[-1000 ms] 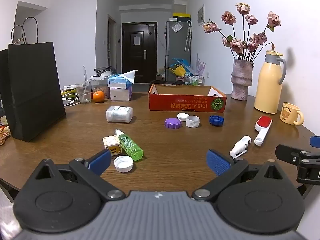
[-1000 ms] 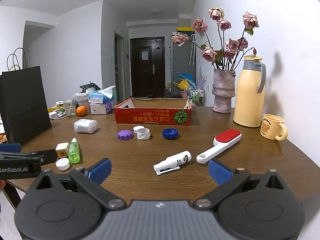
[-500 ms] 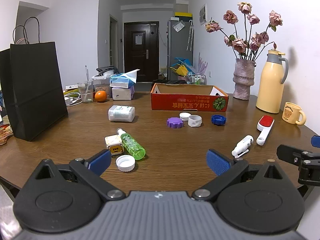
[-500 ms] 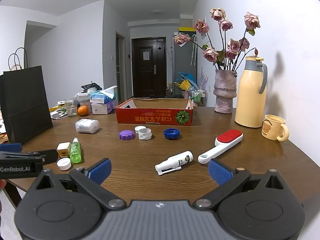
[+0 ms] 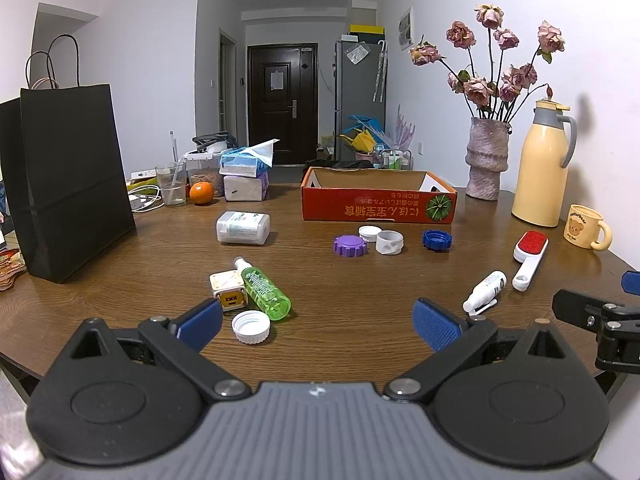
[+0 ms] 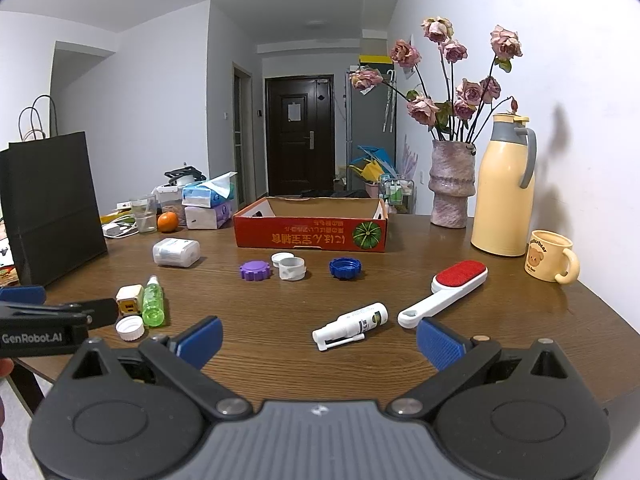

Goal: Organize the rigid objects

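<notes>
Both tools are low at the near table edge, blue-padded jaws spread wide, nothing held: left gripper (image 5: pixel 316 320) at bottom of its view, right gripper (image 6: pixel 318 338) likewise. Brown wooden table (image 5: pixel 360 276) carries scattered pieces. Centre frame: red open cardboard box (image 5: pixel 378 200), apparently empty as far as its interior shows; in front of it a purple toothed cap (image 5: pixel 350 245), small white lid (image 5: pixel 370 233), white ring-shaped cap (image 5: pixel 389 242), blue screw cap (image 5: pixel 437 239). Lower left of centre: green transparent bottle (image 5: pixel 262 291) lying flat, touching a cream cube toy (image 5: pixel 228 291); white ribbed cap (image 5: pixel 251 326) just beside them. Lower right: white spray bottle (image 6: pixel 352 326) lying flat, near a white lint brush with red pad (image 6: pixel 444 294). Left edge: tall black paper bag (image 5: pixel 68 176). Right: yellow thermos jug (image 5: pixel 544 164), cartoon mug (image 5: pixel 586 227), vase of dried roses (image 5: pixel 486 160).
</notes>
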`<action>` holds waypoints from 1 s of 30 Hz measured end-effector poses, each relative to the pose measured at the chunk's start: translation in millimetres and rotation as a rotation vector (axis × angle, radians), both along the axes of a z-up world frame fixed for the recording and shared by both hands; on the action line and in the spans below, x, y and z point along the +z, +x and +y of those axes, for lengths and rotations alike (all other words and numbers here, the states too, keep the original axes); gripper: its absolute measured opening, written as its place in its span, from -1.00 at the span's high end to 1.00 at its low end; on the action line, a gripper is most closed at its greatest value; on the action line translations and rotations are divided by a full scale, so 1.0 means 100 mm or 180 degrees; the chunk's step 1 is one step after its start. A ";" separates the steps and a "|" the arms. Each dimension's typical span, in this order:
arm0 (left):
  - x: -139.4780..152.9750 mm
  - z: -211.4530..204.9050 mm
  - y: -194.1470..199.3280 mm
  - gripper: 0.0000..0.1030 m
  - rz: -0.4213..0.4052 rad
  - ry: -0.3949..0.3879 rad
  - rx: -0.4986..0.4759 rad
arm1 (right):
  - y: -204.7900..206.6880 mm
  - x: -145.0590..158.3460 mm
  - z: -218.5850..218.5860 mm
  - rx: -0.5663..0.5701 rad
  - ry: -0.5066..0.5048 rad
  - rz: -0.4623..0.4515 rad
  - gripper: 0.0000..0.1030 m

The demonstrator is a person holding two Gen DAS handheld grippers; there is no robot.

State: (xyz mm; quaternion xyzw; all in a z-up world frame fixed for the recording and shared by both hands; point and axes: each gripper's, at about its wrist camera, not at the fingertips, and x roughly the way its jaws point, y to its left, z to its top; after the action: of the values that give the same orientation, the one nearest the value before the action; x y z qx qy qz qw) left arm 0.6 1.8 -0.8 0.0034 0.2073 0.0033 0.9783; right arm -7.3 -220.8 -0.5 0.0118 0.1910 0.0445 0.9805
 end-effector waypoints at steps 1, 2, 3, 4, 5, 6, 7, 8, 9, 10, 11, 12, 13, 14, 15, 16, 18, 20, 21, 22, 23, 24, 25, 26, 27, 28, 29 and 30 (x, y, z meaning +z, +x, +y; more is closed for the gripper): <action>0.00 0.00 0.00 -1.00 0.0001 0.0000 -0.0001 | 0.00 0.00 0.00 0.0002 0.0001 -0.0001 -1.00; 0.00 0.00 0.00 -1.00 -0.0001 0.0002 -0.0001 | 0.00 0.00 0.00 0.0002 0.0002 -0.0001 -1.00; 0.00 0.00 0.00 -1.00 -0.0002 0.0003 0.0001 | 0.00 0.00 0.00 0.0003 0.0002 -0.0002 -1.00; 0.00 0.00 0.00 -1.00 -0.0003 0.0002 0.0001 | 0.00 0.00 0.00 0.0003 0.0001 -0.0002 -1.00; 0.00 0.01 0.00 -1.00 -0.0006 -0.0001 0.0003 | 0.00 0.01 0.00 0.0004 0.0001 -0.0002 -1.00; 0.00 0.01 0.00 -1.00 -0.0009 -0.0004 0.0004 | 0.00 0.01 0.00 0.0003 0.0001 -0.0003 -1.00; 0.01 0.02 0.00 -1.00 -0.0011 -0.0005 0.0005 | 0.00 0.01 0.00 0.0003 0.0001 -0.0003 -1.00; 0.01 0.02 0.00 -1.00 -0.0009 -0.0004 0.0006 | 0.00 0.01 0.00 0.0003 0.0001 -0.0004 -1.00; 0.01 0.02 0.00 -1.00 -0.0010 -0.0003 0.0007 | 0.00 0.01 0.00 0.0003 0.0001 -0.0004 -1.00; 0.01 0.02 0.00 -1.00 -0.0010 -0.0005 0.0005 | 0.00 0.01 0.00 0.0004 0.0001 -0.0004 -1.00; 0.01 0.02 0.00 -1.00 -0.0010 -0.0005 0.0003 | 0.00 0.01 0.00 0.0004 0.0000 -0.0004 -1.00; 0.01 0.02 -0.01 -1.00 -0.0011 -0.0004 0.0005 | -0.01 0.01 0.00 0.0003 0.0000 -0.0005 -1.00; 0.01 0.02 0.00 -1.00 -0.0011 -0.0004 0.0005 | -0.01 0.02 0.00 0.0003 0.0000 -0.0006 -1.00; 0.01 0.02 0.00 -1.00 -0.0011 -0.0005 0.0005 | -0.01 0.02 0.01 0.0003 0.0000 -0.0006 -1.00; 0.01 0.02 0.00 -1.00 -0.0012 -0.0007 0.0005 | -0.01 0.02 0.01 0.0004 0.0000 -0.0006 -1.00; 0.01 0.02 -0.01 -1.00 -0.0012 -0.0007 0.0005 | -0.01 0.02 0.01 0.0005 0.0001 -0.0006 -1.00; 0.02 0.03 -0.01 -1.00 -0.0016 -0.0015 0.0013 | -0.01 0.02 0.01 0.0004 0.0001 -0.0007 -1.00; 0.04 0.04 -0.01 -1.00 -0.0017 -0.0016 0.0020 | -0.01 0.02 0.01 0.0004 0.0001 -0.0008 -1.00; 0.05 0.04 -0.01 -1.00 -0.0020 -0.0015 0.0020 | -0.01 0.02 0.01 0.0004 0.0001 -0.0008 -1.00; 0.05 0.04 -0.01 -1.00 -0.0020 -0.0015 0.0020 | -0.01 0.02 0.01 0.0005 0.0000 -0.0009 -1.00; 0.05 0.04 -0.01 -1.00 -0.0021 -0.0015 0.0020 | -0.01 0.03 0.01 0.0004 0.0000 -0.0010 -1.00; 0.05 0.04 -0.01 -1.00 -0.0020 -0.0015 0.0020 | -0.01 0.03 0.01 0.0004 -0.0001 -0.0011 -1.00; 0.05 0.04 -0.01 -1.00 -0.0020 -0.0016 0.0021 | -0.01 0.03 0.01 0.0004 0.0000 -0.0011 -1.00; 0.05 0.04 -0.01 -1.00 -0.0019 -0.0017 0.0020 | -0.01 0.03 0.01 0.0004 0.0000 -0.0012 -1.00; 0.05 0.04 -0.01 -1.00 -0.0018 -0.0017 0.0020 | -0.01 0.03 0.01 0.0004 0.0000 -0.0012 -1.00; 0.05 0.05 -0.01 -1.00 -0.0018 -0.0017 0.0020 | -0.01 0.03 0.01 0.0004 0.0000 -0.0012 -1.00; 0.05 0.04 -0.01 -1.00 -0.0020 -0.0015 0.0020 | -0.01 0.03 0.01 0.0004 -0.0001 -0.0012 -1.00; 0.05 0.04 -0.01 -1.00 -0.0021 -0.0016 0.0019 | -0.01 0.03 0.01 0.0004 0.0000 -0.0013 -1.00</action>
State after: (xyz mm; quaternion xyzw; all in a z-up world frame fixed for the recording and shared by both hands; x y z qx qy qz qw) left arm -0.7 6.1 3.9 0.0004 0.2041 0.0057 0.9789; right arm -8.5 -219.5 2.1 0.0116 0.1890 0.0451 0.9809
